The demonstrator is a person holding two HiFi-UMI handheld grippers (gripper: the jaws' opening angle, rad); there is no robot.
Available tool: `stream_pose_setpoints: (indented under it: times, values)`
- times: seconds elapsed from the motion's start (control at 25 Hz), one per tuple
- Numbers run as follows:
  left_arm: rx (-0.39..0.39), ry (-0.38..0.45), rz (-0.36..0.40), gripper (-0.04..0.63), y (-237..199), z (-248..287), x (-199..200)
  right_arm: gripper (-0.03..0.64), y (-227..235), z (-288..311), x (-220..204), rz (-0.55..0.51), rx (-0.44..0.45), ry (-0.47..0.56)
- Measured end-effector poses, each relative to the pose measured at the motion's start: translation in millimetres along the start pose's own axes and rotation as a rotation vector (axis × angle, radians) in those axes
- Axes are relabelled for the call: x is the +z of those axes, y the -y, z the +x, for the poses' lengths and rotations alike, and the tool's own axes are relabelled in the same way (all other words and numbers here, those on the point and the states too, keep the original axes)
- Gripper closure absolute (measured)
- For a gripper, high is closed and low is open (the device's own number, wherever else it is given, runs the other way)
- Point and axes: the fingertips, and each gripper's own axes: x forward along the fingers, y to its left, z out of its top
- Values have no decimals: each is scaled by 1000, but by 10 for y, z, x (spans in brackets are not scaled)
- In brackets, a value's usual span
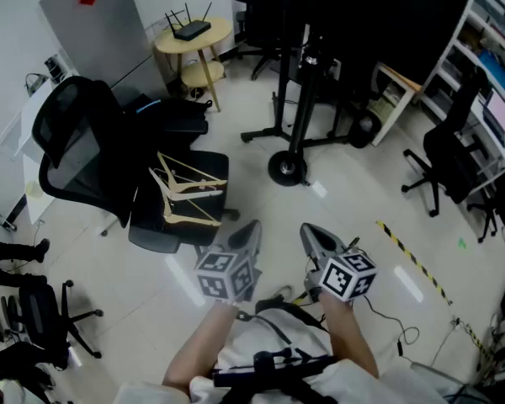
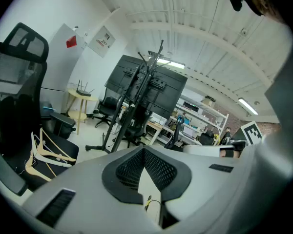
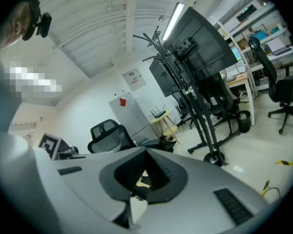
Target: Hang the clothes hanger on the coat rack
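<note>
Several pale wooden clothes hangers [image 1: 185, 196] lie in a loose pile on the seat of a black office chair [image 1: 80, 146]; the left gripper view shows the hangers [image 2: 46, 152] low at the left. The black coat rack [image 1: 300, 91] stands on a wheeled base beyond them, and its pole and top hooks show in both gripper views [image 2: 136, 94] [image 3: 185, 87]. My left gripper [image 1: 251, 228] [image 2: 144, 149] is shut and empty, short of the chair's right edge. Beside it my right gripper [image 1: 311, 234] [image 3: 146, 152] is also shut and empty.
A round wooden side table [image 1: 194, 39] with a router stands behind the chair. More office chairs [image 1: 453, 154] and shelves fill the right side, another chair [image 1: 34, 318] sits at lower left. Yellow-black tape [image 1: 412, 259] and a cable [image 1: 387, 318] lie on the floor.
</note>
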Motion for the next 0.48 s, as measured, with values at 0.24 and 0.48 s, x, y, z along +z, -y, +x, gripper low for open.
stream_pose_setpoints:
  times: [0.24, 0.48]
  values:
    - [117, 74, -51, 606, -417, 15, 260, 607, 267, 89, 83, -3, 27, -10]
    - [216, 74, -76, 606, -731, -65, 254, 607, 396, 315, 96, -33, 67, -49]
